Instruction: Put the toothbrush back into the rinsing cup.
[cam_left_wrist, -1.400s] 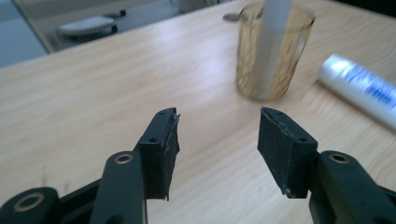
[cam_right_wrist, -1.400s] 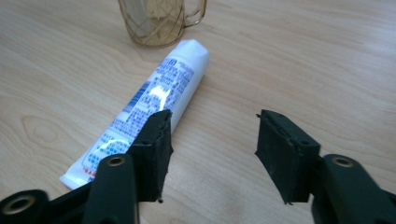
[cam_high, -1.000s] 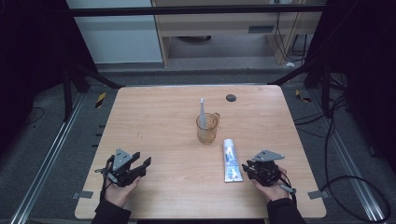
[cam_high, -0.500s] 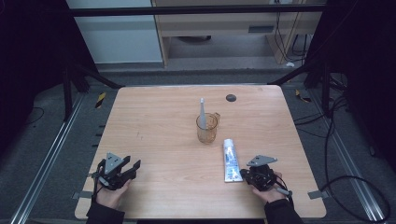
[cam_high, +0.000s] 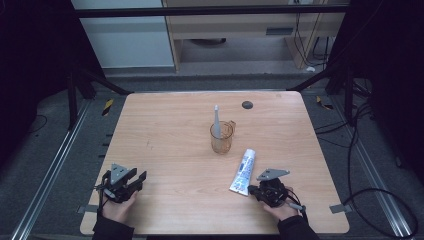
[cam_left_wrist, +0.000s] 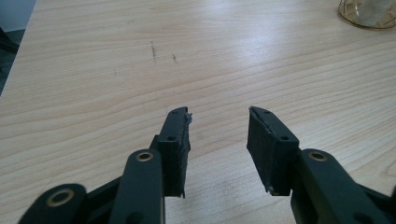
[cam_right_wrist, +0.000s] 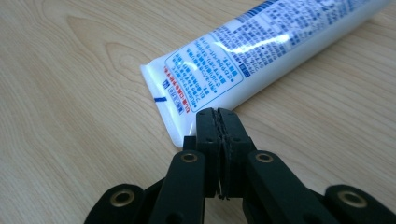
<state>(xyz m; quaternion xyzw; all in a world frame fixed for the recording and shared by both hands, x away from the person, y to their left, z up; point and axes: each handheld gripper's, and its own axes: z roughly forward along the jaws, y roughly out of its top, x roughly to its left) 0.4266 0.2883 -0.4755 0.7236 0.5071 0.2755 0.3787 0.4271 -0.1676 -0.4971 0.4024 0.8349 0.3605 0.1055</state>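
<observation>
right gripper (cam_right_wrist: 218, 114) jaws closed together at flat end of tube (cam_right_wrist: 261, 51), nothing gripped; tube left lying on table (cam_high: 165, 145) near cup (cam_high: 221, 137). left gripper (cam_left_wrist: 219, 128) jaws just closing, apart, empty. lift pending.

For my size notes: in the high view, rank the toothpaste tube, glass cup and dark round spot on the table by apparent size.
1. toothpaste tube, longest
2. glass cup, close behind, so this order is unsure
3. dark round spot, clearly smallest
</observation>
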